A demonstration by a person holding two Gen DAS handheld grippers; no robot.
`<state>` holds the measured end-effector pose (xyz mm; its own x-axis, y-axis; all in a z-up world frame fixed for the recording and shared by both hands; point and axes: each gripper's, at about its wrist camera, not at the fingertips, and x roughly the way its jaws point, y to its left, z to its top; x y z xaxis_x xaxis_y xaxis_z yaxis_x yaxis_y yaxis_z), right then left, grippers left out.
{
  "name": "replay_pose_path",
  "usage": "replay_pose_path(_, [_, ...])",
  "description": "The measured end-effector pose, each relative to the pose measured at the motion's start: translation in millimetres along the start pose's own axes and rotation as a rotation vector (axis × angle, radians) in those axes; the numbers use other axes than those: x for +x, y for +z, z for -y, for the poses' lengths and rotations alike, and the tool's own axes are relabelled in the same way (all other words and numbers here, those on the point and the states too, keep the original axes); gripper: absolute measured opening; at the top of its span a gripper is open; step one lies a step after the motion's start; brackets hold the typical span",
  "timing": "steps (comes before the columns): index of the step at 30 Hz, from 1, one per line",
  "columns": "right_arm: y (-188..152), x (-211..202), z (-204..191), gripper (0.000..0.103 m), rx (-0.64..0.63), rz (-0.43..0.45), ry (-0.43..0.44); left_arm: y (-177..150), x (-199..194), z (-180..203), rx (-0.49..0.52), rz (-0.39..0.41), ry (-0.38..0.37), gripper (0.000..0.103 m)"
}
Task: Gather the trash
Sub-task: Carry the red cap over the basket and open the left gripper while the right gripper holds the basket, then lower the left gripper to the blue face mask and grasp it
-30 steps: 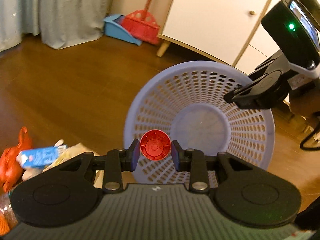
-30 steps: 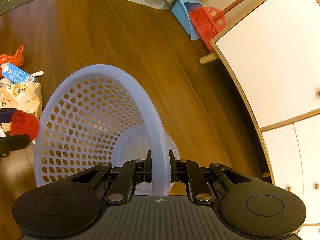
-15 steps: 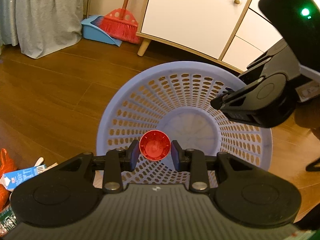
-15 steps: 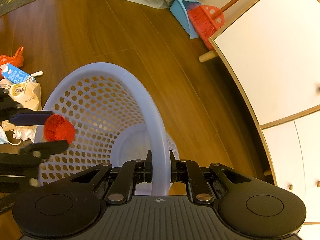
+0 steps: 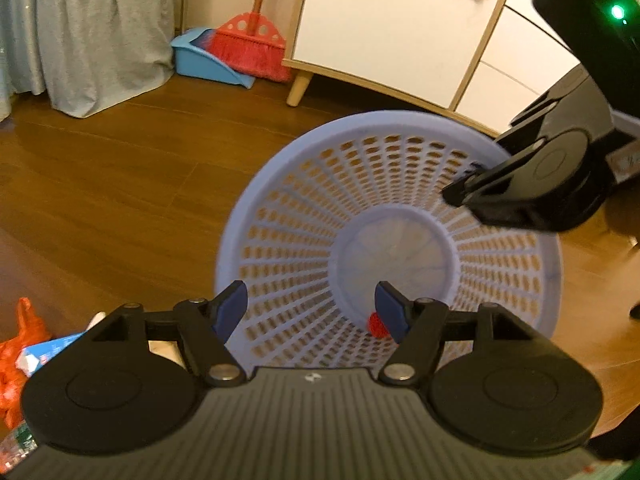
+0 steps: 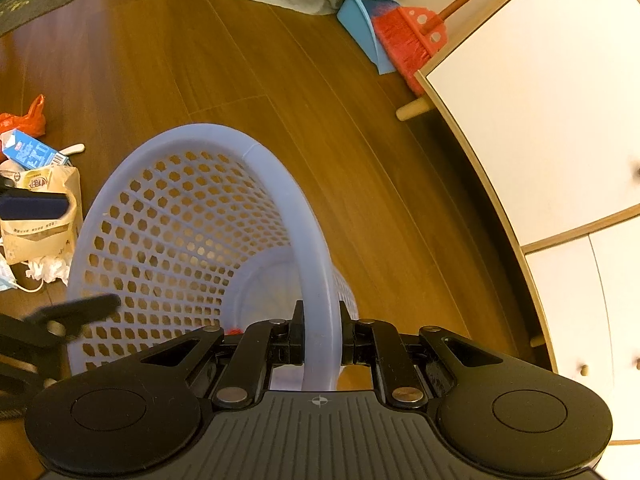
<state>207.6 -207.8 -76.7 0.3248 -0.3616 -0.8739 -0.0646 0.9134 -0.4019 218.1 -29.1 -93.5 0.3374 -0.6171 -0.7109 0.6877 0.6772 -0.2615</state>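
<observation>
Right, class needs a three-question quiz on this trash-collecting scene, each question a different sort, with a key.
1. True or false: the left gripper is open.
2. What does the right gripper clamp: (a) the red-bristled broom, (b) the rim of the pale blue perforated plastic basket, (c) the blue-and-white carton?
3. Where does the small red cup lie?

Key: 1 true. 2 b. 3 inside the basket, low on its wall near the bottom, partly hidden behind a finger of the left gripper.

Warm dim indoor light, fisheye-bent edges, slight motion blur.
</observation>
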Motion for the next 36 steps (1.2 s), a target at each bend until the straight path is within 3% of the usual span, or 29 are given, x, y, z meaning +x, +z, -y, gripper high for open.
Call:
replay_pose_path(9, [1, 0, -2, 0.009, -0.006, -0.002, -0.001, -31, -18, -37, -0.006, -0.050, 0.087, 0.066])
replay_pose_path(15, [2, 0, -3, 0.009, -0.011, -0.005, 0.000, -70, -34, -74, -0.035, -0.095, 0.168, 0.067])
replay_pose_path(25, [6, 2, -2, 0.009, -0.016, -0.009, 0.006, -147, -50, -155, -0.182, -0.159, 0.320, 0.068])
replay_pose_path(31, [8, 4, -3, 0.009, -0.030, -0.010, 0.002, -162, -55, -175, -0.228, -0.157, 0.323, 0.068])
replay_pose_path(36, [9, 4, -4, 0.009, -0.031, -0.011, 0.003, -187, -46, -162, -0.086, -0.204, 0.290, 0.068])
